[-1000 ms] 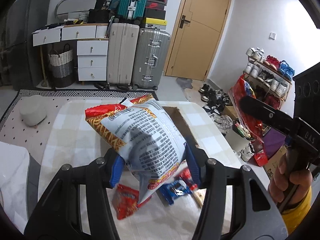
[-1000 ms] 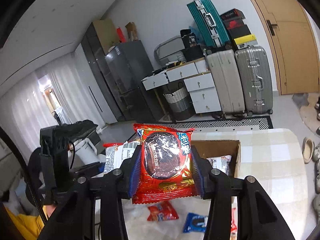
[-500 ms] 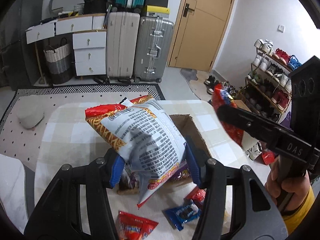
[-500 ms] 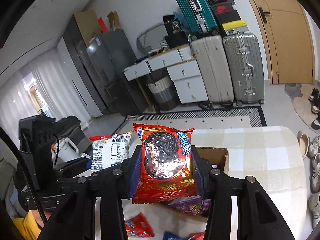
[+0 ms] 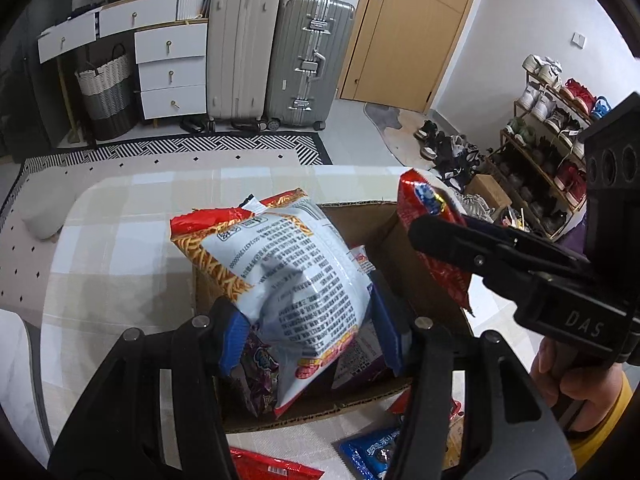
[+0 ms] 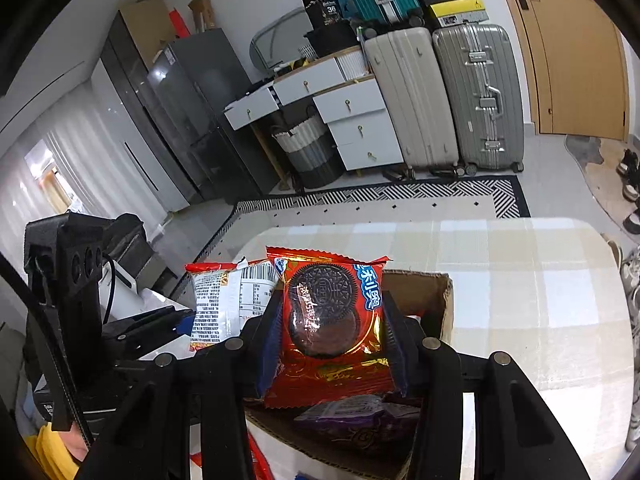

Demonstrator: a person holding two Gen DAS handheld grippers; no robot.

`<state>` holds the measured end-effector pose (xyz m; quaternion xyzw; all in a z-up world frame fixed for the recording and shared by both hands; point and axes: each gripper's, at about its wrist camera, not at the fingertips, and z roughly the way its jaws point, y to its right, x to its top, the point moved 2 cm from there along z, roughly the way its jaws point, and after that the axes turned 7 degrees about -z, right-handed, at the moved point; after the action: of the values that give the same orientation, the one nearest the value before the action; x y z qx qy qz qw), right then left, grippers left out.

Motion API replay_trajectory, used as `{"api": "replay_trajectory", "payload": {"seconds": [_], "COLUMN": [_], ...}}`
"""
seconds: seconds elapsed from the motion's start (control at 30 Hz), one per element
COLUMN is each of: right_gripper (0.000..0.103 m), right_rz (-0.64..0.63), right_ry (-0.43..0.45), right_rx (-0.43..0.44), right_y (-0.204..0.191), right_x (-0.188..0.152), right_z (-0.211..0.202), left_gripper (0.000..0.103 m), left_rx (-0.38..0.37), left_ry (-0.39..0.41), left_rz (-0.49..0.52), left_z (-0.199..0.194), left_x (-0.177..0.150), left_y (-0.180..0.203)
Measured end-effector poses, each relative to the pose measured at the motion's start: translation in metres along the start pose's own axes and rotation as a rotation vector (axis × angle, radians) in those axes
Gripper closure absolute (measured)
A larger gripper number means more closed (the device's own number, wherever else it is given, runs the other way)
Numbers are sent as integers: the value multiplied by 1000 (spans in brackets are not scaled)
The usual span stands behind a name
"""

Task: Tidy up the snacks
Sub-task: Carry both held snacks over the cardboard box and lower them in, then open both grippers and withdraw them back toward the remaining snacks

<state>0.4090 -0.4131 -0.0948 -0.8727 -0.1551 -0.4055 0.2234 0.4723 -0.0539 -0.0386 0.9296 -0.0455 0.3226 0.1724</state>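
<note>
A lived-in room with suitcases (image 5: 276,52), a drawer unit (image 5: 168,64) and a shoe rack (image 5: 548,132) is lying behind a counter (image 5: 132,220) that is wearing a pale checked cloth. On it a cardboard box (image 5: 368,220) is standing open and is already holding at least two purple packets (image 6: 348,416), so the sorting appears to be partly done. The left tongs (image 5: 308,344) are pinching a chip bag (image 5: 288,276) by its lower part and are holding it over the box; the bag is puffed, white-backed with dense print, red and orange at its edges, and tilting. The right tongs (image 6: 332,344) are gripping a red cookie pack (image 6: 332,320) by both side edges above the box's near end; the pack is flat, glossy, upright, and is showing two dark sandwich cookies. Neither item is resting in the box yet. Still waiting loose on the cloth before the box are a blue pack (image 5: 372,450) and a red pack (image 5: 272,468), so several placements are remaining.
</note>
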Motion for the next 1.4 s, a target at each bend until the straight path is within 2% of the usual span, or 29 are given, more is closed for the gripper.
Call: {"api": "replay_trajectory", "payload": {"seconds": [0.27,0.77,1.17,1.4], "right_gripper": [57,57,57,57], "right_rz": [6,25,46,45], "right_ry": [-22,-58,-79,-98], "right_rx": [-5,-30,-46,-100], "right_y": [4,7,14,19], "right_x": [-7,-17,-19,-18], "right_z": [8,21,26,30], "left_gripper": [51,51,51,51], "left_rx": [6,30,54,58], "left_ry": [-6,-31,-30,-30], "left_rz": [-2,-17,-2,-2], "left_z": [23,41,29,16], "left_x": [-6,-16,-30,-37], "left_y": [-6,-13,-14,-16]}}
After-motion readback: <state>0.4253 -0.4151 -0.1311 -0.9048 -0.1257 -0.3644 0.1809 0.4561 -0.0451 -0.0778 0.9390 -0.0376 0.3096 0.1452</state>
